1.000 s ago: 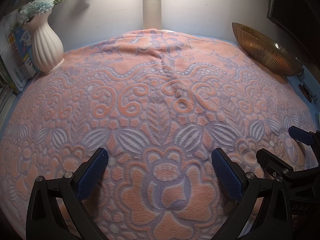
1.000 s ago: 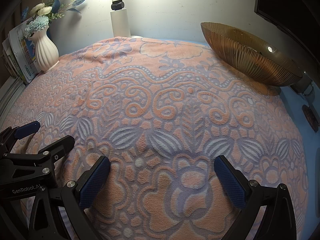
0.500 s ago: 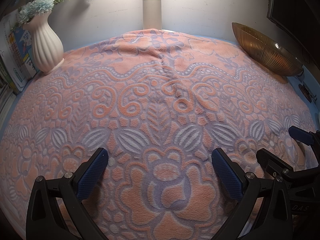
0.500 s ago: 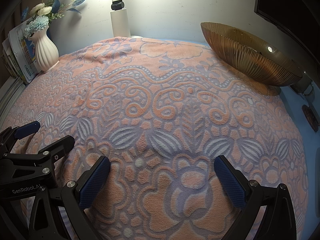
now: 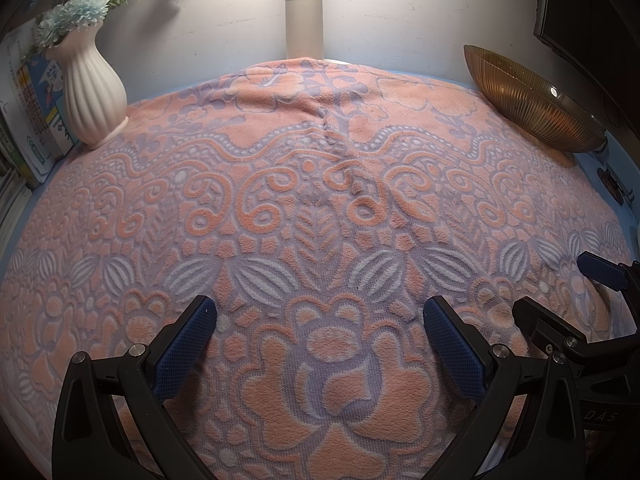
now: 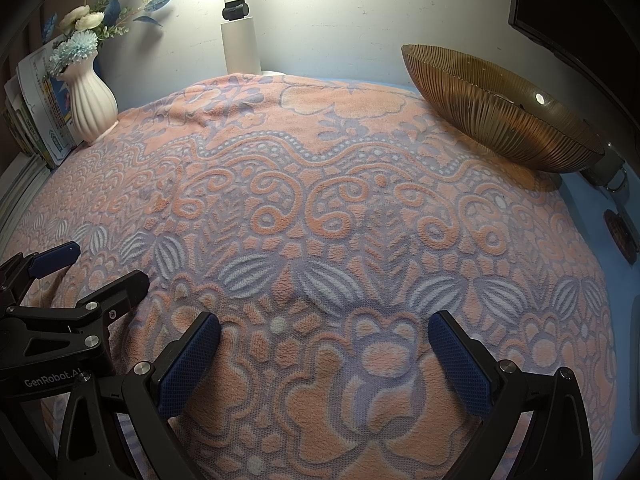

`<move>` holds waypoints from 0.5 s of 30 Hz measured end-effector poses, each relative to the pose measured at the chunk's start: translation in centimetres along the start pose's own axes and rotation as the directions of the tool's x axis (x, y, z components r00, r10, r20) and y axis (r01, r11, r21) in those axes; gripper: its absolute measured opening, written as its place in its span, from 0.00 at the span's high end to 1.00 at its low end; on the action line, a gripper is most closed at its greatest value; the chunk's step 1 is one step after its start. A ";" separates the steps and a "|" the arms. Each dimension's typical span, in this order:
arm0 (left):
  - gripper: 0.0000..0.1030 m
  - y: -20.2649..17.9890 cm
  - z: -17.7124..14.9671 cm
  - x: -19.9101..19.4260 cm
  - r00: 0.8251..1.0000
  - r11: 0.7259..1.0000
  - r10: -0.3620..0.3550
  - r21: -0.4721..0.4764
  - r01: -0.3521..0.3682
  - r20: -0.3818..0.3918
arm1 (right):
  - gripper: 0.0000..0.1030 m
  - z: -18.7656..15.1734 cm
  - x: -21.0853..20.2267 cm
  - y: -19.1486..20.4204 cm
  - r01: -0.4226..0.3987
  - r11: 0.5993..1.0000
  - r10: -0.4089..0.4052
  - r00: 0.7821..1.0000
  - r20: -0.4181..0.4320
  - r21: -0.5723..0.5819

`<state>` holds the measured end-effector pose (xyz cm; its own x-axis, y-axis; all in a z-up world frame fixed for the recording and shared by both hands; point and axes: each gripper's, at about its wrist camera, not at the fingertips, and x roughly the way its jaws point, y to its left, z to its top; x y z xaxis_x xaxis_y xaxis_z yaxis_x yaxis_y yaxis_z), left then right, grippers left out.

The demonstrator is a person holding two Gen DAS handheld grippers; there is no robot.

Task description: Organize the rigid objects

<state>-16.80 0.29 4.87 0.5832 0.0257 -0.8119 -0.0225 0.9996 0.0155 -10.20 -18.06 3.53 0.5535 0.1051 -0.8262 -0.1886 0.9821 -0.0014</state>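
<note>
- Left gripper point(image 5: 320, 332) spread wide, blue pads point(image 5: 184, 348) well apart, holding nothing, hovering over the blanket point(image 5: 320, 208) near the tabletop's front edge.
- Right gripper point(image 6: 324, 340) equally wide, nothing between its pads point(image 6: 188, 360), just beside the left one, also over the front part of the blanket.
- Each gripper visible in the other's view: right one at the right edge point(image 5: 568, 320), left one at the left edge point(image 6: 68, 296).
- One amber ribbed bowl point(image 6: 500, 120) at the back right corner, tilted, lying on the blanket's edge.
- One white ribbed vase point(image 5: 92, 92) with flowers at the back left corner; books point(image 5: 28, 120) stacked upright just beside it.
- One white lamp post point(image 5: 303, 28) at the middle of the back edge, against the wall.
- Blanket's whole middle bare between vase and bowl; strip of blue tabletop point(image 6: 600, 224) showing along the right edge.
</note>
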 end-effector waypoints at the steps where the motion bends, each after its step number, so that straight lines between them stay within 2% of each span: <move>1: 0.00 0.0 0.1 0.0 1.000 1.000 0.000 0.000 0.000 0.000 | 0.00 0.0 0.0 0.1 0.002 1.000 -0.002 1.000 -0.001 -0.001; 15: 0.00 0.0 0.1 0.0 1.000 1.000 0.000 0.000 0.000 0.000 | 0.00 0.0 -0.1 0.1 0.003 1.000 -0.003 1.000 -0.002 -0.001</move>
<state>-16.74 0.25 4.89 0.5832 0.0258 -0.8119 -0.0228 0.9996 0.0154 -10.24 -17.97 3.58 0.5525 0.1014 -0.8273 -0.1875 0.9822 -0.0048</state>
